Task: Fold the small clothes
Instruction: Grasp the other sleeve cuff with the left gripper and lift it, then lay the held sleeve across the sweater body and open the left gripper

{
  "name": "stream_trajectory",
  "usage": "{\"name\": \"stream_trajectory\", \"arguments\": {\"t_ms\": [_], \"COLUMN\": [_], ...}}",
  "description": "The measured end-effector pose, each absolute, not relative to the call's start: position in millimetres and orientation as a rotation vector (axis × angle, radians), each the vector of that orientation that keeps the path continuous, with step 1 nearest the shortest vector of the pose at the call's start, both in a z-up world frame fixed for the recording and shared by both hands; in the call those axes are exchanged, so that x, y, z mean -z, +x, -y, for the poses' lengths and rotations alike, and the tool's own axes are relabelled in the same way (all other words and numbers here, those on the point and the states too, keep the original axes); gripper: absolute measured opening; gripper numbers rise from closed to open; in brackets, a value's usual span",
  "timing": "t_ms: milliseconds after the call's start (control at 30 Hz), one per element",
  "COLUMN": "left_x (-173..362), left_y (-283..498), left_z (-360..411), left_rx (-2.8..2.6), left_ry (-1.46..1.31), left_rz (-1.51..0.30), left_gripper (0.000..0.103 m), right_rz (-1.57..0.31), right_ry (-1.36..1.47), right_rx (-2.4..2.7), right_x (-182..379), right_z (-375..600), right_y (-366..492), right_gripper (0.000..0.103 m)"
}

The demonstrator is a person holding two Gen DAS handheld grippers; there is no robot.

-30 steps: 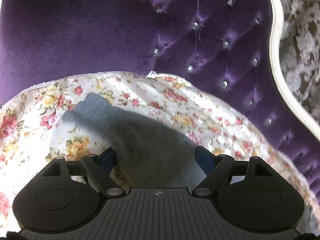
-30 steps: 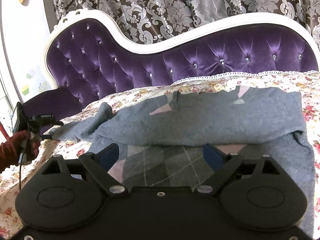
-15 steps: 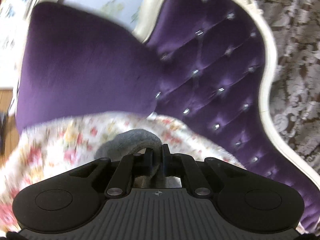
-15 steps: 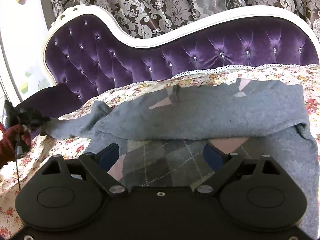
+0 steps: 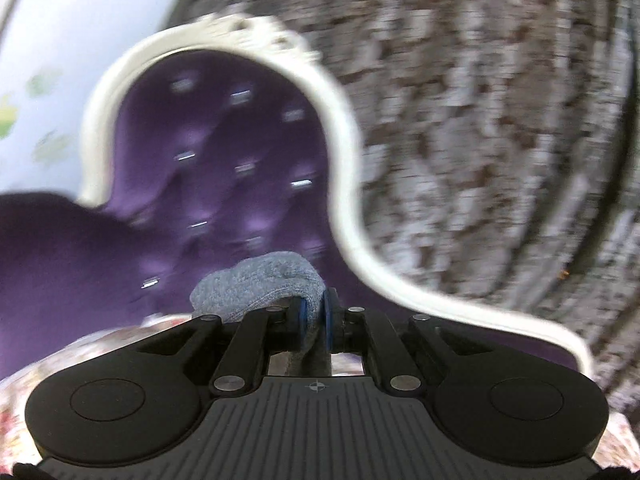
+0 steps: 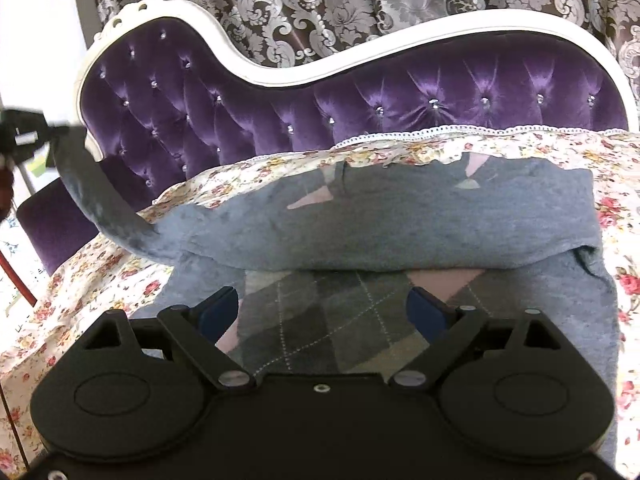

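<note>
A small grey sweater [image 6: 420,228] with an argyle front lies on the floral cover, its upper part folded down over the argyle panel [image 6: 320,320]. My left gripper [image 5: 314,318] is shut on the end of the grey sleeve [image 5: 260,284] and holds it raised. In the right wrist view the left gripper [image 6: 24,136] is at the far left, and the sleeve [image 6: 96,204] hangs from it down to the sweater. My right gripper [image 6: 324,312] is open and empty, low over the argyle panel.
A purple tufted sofa back [image 6: 360,104] with a white frame [image 6: 280,76] stands behind. A floral cover [image 6: 100,280] lies over the seat. Patterned curtains [image 6: 320,8] hang behind the sofa. The purple armrest [image 5: 60,264] is at the left.
My left gripper closed on the sleeve end and lifted it up off the cover, tilting upward. The sleeve now hangs in the air. My right gripper stayed open over the sweater.
</note>
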State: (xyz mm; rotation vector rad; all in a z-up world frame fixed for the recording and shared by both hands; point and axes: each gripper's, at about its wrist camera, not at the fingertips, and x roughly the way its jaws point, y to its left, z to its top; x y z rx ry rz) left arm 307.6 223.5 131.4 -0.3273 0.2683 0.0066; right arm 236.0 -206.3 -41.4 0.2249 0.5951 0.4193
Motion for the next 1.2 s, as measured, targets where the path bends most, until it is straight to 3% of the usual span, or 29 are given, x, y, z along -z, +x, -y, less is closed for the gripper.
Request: {"name": "stream_trajectory", "arguments": {"t_ms": [167,333,700,967,1000,1067,1133,1200], "left_x": [-150,-136,-30,20,21,23,22,18], "left_y": [325,342,363,361,361,359,353,349], "left_z": [-157,-89,48,102,106,112,117,118], "left_rx": [0.144,0.262,0.452,0.527,0.544,0.589,0.632,0.653], "left_ry": [-0.296,-0.255,-0.196,-0.101,-0.094,-0.073,-0.06,-0.067], "left_rz": [-0.262,-0.296,-0.483,-0.602,-0.615,-0.63,-0.598,-0.566], "left_gripper": [0.008,0.008,0.008,0.01,0.014,0.055,0.066,0.071], "right_rz": [-0.595,-0.595,-0.555,-0.546,-0.542,-0.536,-0.523,-0.515], "right_ry": [0.22,0.243,0.307,0.368,0.374,0.391,0.417,0.426], "right_rx": [-0.387,-0.355,-0.259,-0.182,-0.173,-0.152,-0.122,-0.089], "right_x": [34,29,17,13,13,11,10,10], "right_z": [215,226,257,280,284,290,297,303], "right_y": [235,236,242,248,248,248,248,248], "right_gripper": [0.093,0.093,0.093,0.092,0.092,0.092,0.092,0.092]}}
